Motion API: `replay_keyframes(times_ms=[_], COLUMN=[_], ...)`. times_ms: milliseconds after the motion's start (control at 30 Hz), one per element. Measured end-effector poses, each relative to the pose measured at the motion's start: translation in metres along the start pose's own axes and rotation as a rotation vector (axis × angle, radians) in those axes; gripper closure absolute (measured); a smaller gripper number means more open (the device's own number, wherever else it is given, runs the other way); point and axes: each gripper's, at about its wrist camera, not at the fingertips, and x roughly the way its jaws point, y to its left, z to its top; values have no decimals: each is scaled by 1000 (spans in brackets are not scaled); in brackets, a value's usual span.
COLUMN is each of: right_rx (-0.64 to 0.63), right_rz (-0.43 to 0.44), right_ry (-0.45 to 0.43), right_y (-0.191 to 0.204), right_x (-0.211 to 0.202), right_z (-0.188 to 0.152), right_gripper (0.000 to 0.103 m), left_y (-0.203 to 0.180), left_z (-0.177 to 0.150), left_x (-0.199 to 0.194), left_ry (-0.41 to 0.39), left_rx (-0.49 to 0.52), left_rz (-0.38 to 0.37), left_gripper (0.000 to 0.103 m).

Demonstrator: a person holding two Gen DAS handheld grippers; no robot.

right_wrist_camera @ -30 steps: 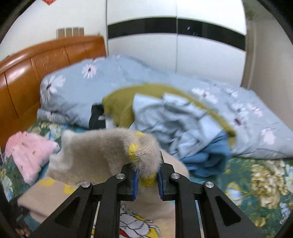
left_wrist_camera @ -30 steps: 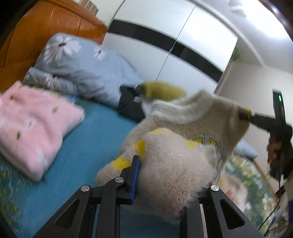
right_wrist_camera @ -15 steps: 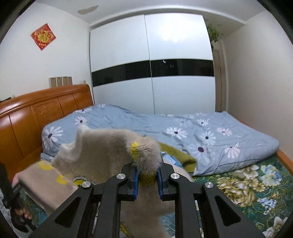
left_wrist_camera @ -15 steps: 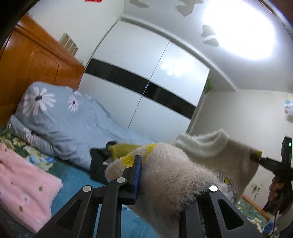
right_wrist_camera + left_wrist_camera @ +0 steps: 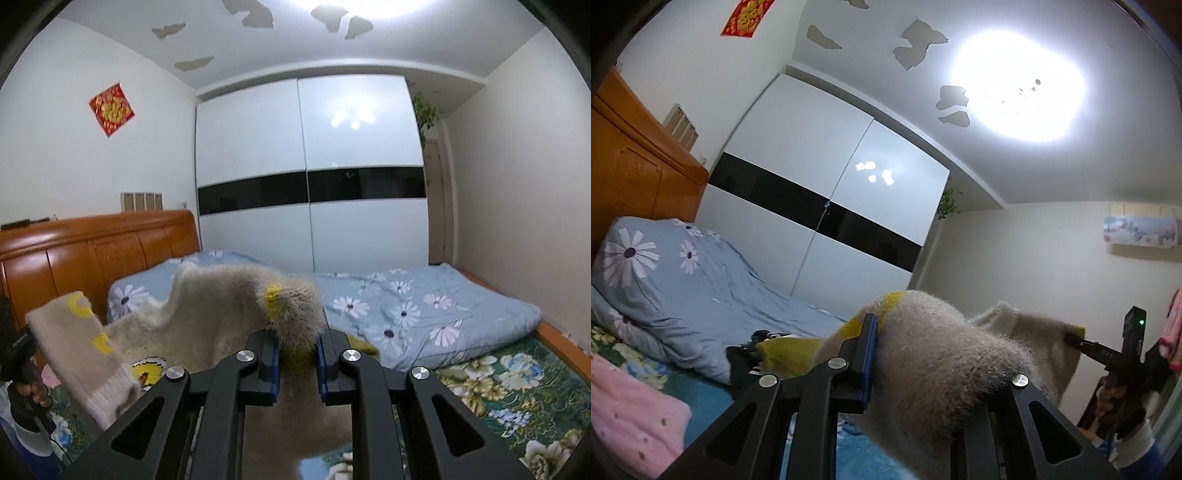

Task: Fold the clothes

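Above the bed point(image 5: 517, 387) with its blue daisy quilt point(image 5: 424, 317), my left gripper point(image 5: 923, 369) and right gripper point(image 5: 297, 354) each pinch a corner of the fuzzy beige sweater point(image 5: 221, 306), which hangs stretched between them in the air.

My right gripper point(image 5: 297, 356) has its blue pads clamped on a bunched-up bit of the fuzzy beige sweater point(image 5: 221, 306), right by a yellow patch. The rest of it stretches off to the left, where one sleeve with yellow marks hangs down near my other hand point(image 5: 35, 393) and the black left gripper point(image 5: 14, 350). Behind it is the bed: blue daisy-print duvet point(image 5: 424, 314), green floral sheet point(image 5: 517, 387), orange wooden headboard point(image 5: 92, 251), and a white wardrobe point(image 5: 310, 166) with a black stripe.
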Motion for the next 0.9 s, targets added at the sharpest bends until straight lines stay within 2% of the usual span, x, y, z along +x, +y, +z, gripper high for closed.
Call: replay_keyframes(times_ms=[100, 167, 267, 433, 567, 633, 733, 833, 900], right_rx=[-10, -8, -22, 81, 176, 216, 255, 217, 189], right_rz=[-12, -21, -67, -106, -138, -135, -113, -87, -78], right_ry=[15, 85, 218, 493, 629, 643, 624, 585, 578], right_y=[-2, -8, -16, -54, -84, -97, -108, -101, -97], right_x=[12, 44, 102, 197, 246, 257, 264, 270, 276], right_z=[6, -7, -44, -156, -229, -241, -240, -225, -221], right_gripper=[88, 88, 88, 88, 88, 88, 88, 88, 88], left_y=[10, 22, 66, 126, 157, 166, 166, 170, 185], left_z=[-4, -20, -76, -174, -223, -230, -216, -209, -219], left_x=[23, 48, 98, 161, 186, 196, 202, 208, 217], left_ry=[32, 82, 203, 409, 488, 505, 457, 385, 408], left_rx=[-6, -14, -96, -177, -225, -249, -227, -220, -228], left_rz=[15, 44, 90, 217, 308, 320, 287, 273, 325], left_gripper=[84, 84, 84, 85, 85, 85, 86, 86, 86])
